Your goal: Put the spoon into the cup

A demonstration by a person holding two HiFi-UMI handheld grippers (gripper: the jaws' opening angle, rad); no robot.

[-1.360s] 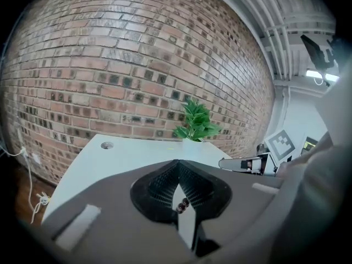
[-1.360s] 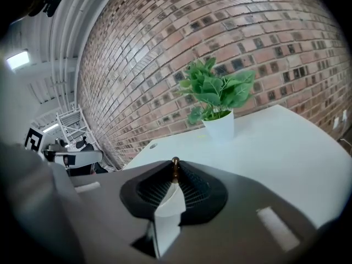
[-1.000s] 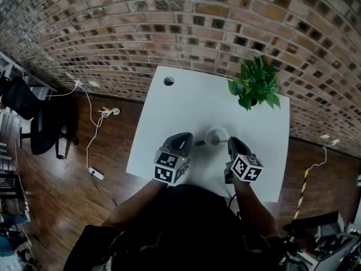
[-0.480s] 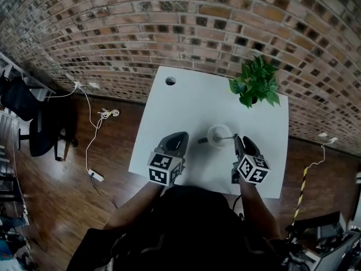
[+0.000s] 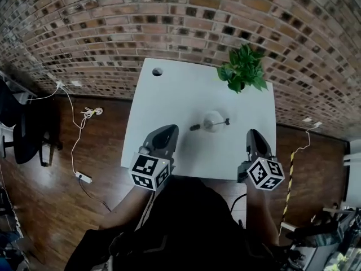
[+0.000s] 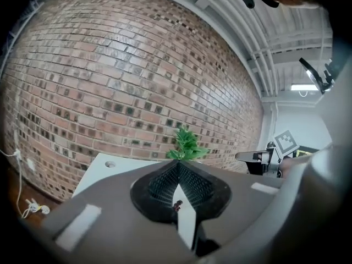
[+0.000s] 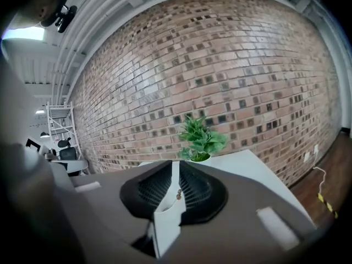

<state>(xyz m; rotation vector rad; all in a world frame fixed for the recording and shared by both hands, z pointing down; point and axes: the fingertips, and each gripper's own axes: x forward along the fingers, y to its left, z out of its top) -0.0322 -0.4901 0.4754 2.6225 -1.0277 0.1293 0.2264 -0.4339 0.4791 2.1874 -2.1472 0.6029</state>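
Note:
On the white table (image 5: 169, 103) stands a pale cup (image 5: 212, 121). The spoon (image 5: 224, 121) rests in it, its handle poking out over the rim to the right. Both grippers hover near the table's front edge, well back from the cup. My left gripper (image 5: 167, 130) (image 6: 177, 169) has its tips together and holds nothing. My right gripper (image 5: 253, 133) (image 7: 174, 164) is closing, a thin slit still between its jaws, with nothing in it. The cup is hidden in both gripper views.
A potted plant (image 5: 242, 69) (image 6: 186, 146) (image 7: 201, 139) stands at the table's far right corner, and a cable hole (image 5: 157, 71) at the far left. A small dark object (image 5: 194, 127) lies just left of the cup. A brick wall lies behind; cables (image 5: 84, 117) trail on the wooden floor.
The right gripper let go of the spoon, which stays in the cup. Both grippers rose and drew back toward the person, away from the cup.

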